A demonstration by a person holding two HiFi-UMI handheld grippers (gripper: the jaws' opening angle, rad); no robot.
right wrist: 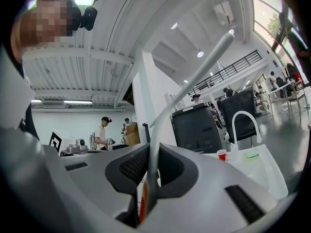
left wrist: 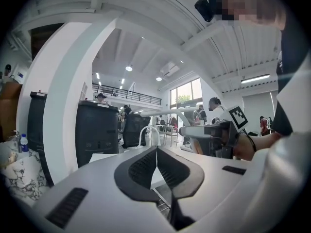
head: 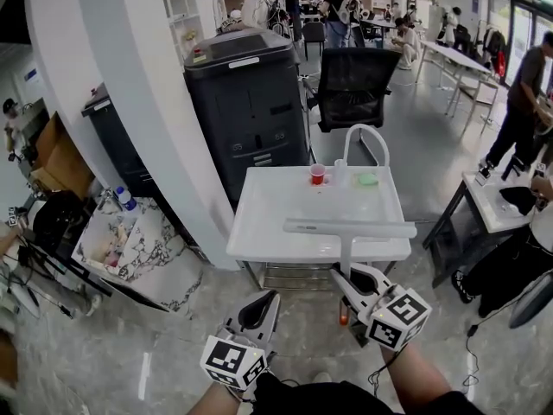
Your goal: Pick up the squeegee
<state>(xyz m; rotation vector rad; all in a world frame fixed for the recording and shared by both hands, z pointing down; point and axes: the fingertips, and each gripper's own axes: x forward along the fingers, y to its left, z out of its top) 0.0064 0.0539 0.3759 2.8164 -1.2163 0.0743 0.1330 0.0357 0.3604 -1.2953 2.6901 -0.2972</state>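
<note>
The squeegee [head: 350,228] is white, with a long blade across the top and a handle running down from its middle. My right gripper [head: 346,278] is shut on that handle and holds the squeegee above the front edge of the white sink table [head: 259,232]. In the right gripper view the handle [right wrist: 152,164] stands pinched between the pads, and the blade slants up to the right. My left gripper [head: 264,299] hangs lower left of the table's front, shut with nothing in it; its pads meet [left wrist: 156,153]. The left gripper view also shows the squeegee [left wrist: 165,111] to its right.
On the table's far side stand a white faucet [head: 366,137], a red cup [head: 318,174] and a green sponge [head: 369,179]. A black cabinet [head: 251,102] and a white pillar [head: 130,85] stand to the left, an office chair [head: 356,85] behind, another table [head: 488,206] to the right.
</note>
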